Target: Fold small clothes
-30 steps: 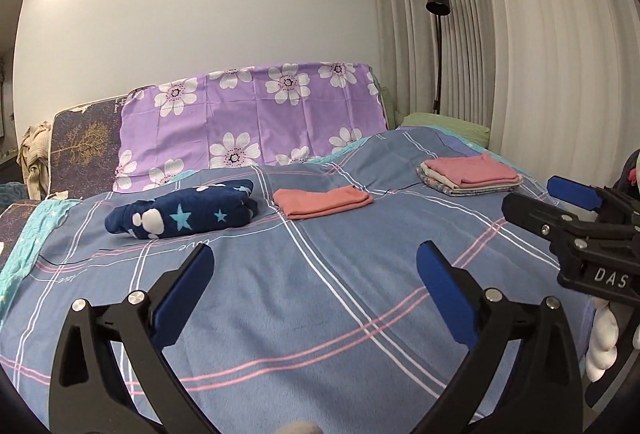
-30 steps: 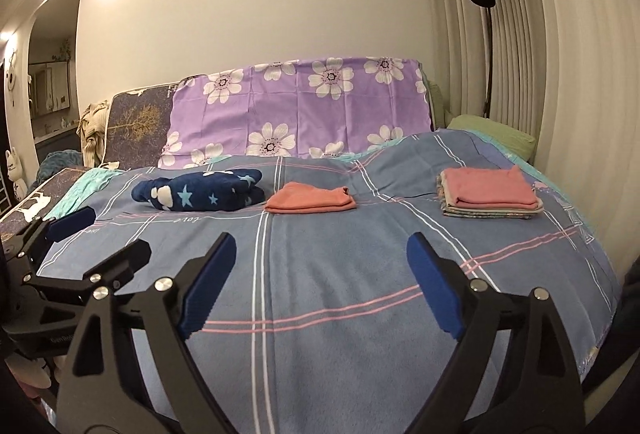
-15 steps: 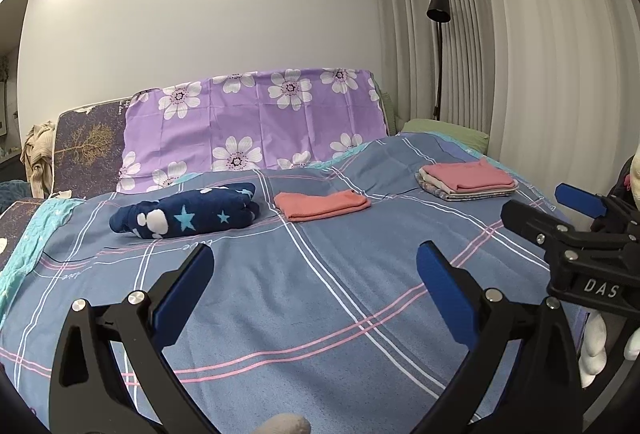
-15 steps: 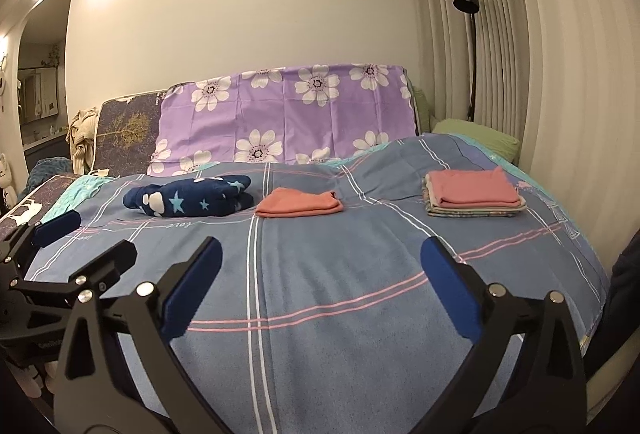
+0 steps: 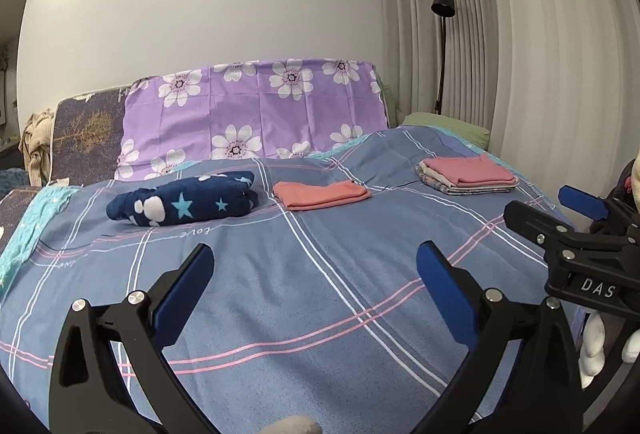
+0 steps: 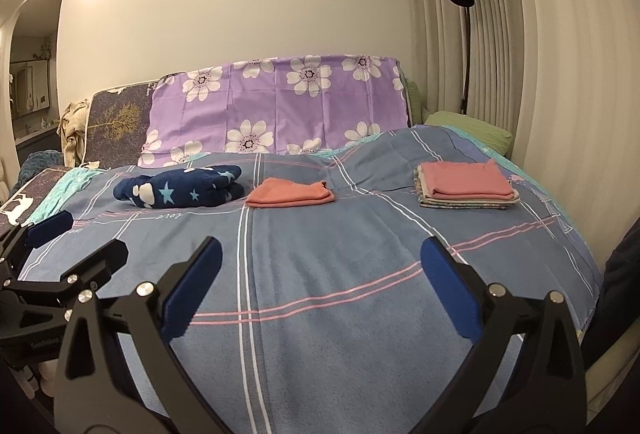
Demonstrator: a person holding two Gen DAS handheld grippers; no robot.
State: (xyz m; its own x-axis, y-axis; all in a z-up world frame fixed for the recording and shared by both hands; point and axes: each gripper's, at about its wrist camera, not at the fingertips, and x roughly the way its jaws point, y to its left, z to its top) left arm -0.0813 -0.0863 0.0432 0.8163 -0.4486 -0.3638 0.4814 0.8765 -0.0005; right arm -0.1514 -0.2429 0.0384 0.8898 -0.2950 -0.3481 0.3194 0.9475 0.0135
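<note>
A folded coral garment lies mid-bed. A rolled navy star-print garment lies to its left. A stack of folded clothes with a pink one on top sits at the right. My left gripper is open and empty, above the near part of the bed. My right gripper is open and empty too. It also shows at the right edge of the left wrist view, and the left gripper shows at the left edge of the right wrist view.
The bed has a blue plaid cover. A purple floral sheet drapes the headboard. A green pillow, a black floor lamp and curtains stand at the right. Beige clothes hang at the left.
Both grippers have tilted and drawn back slightly, so the bed sits lower in view. Both stay open and empty. The clothes have not moved.
</note>
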